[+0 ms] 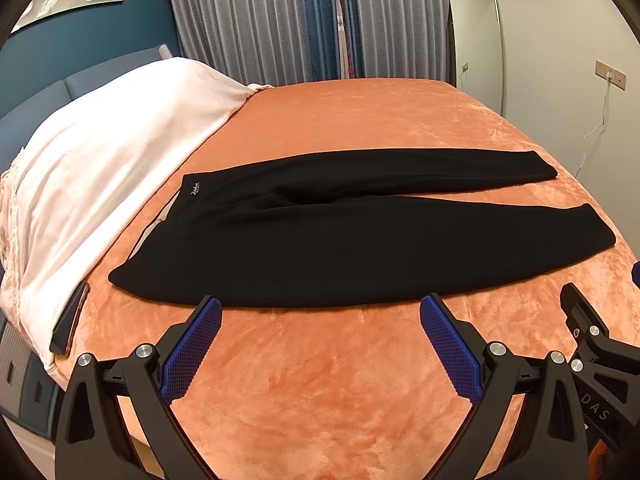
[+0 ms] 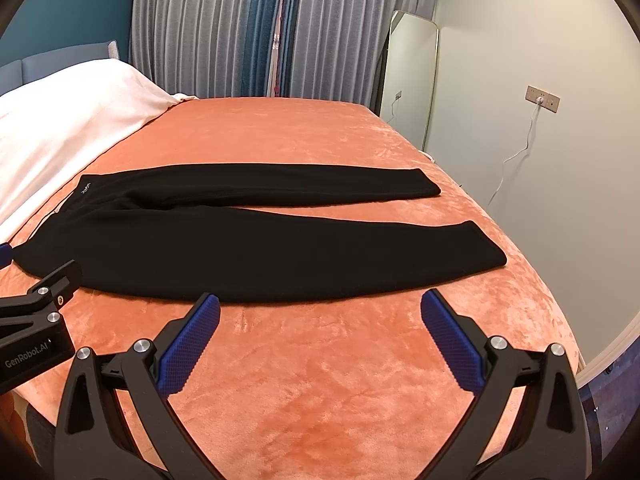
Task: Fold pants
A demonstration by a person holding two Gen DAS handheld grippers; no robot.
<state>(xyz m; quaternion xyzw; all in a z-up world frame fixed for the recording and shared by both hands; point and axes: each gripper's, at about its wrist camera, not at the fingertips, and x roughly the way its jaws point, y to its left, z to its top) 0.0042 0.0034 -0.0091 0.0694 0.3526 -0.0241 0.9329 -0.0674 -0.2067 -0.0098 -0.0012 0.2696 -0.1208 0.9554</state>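
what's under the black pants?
The black pants lie flat on the orange blanket. A pale strip peeks out at the waistband; what it is, or anything else beneath, is covered.

Bedroom: I'm at a bed with an orange plush blanket [image 1: 340, 120], a white cover [image 1: 112, 152] heaped at the head end against a blue padded headboard [image 1: 36, 100] and teal wall [image 1: 120, 28]. Behind the bed, grey pleated curtains [image 1: 260, 20] with a blue panel between them, drawn shut. Right side is a cream wall [image 2: 540, 40] with a leaning mirror [image 2: 408, 80] and a socket plate [image 2: 543, 99] with a white cable hanging; warm indoor light.
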